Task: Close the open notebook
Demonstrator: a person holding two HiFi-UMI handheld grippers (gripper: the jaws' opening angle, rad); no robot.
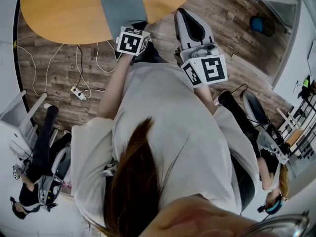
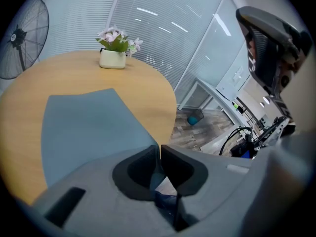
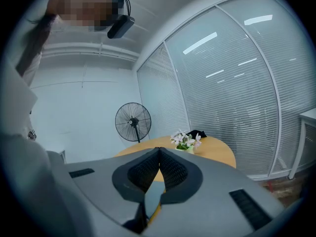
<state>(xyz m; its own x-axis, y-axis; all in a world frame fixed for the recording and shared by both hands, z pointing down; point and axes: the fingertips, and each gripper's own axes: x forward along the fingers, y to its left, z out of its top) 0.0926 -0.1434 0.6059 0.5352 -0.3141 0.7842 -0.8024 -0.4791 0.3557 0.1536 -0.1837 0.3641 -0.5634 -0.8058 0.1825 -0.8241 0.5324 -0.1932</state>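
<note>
With the left gripper [image 2: 159, 149] barely parted and the right gripper [image 3: 159, 153] clenched, both empty, the notebook [image 1: 123, 6] could be nudged off the table [image 1: 59, 14].

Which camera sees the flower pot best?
The left gripper view: the flower pot stands whole and clear on the far side of the table. The right gripper view shows it smaller and partly hidden. The head view does not show it.

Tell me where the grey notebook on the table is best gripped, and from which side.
The notebook lies flat and thin on the table, so probably grip its near edge, which nearly reaches the rim, coming from the person's side; there jaws could slip under.
</note>
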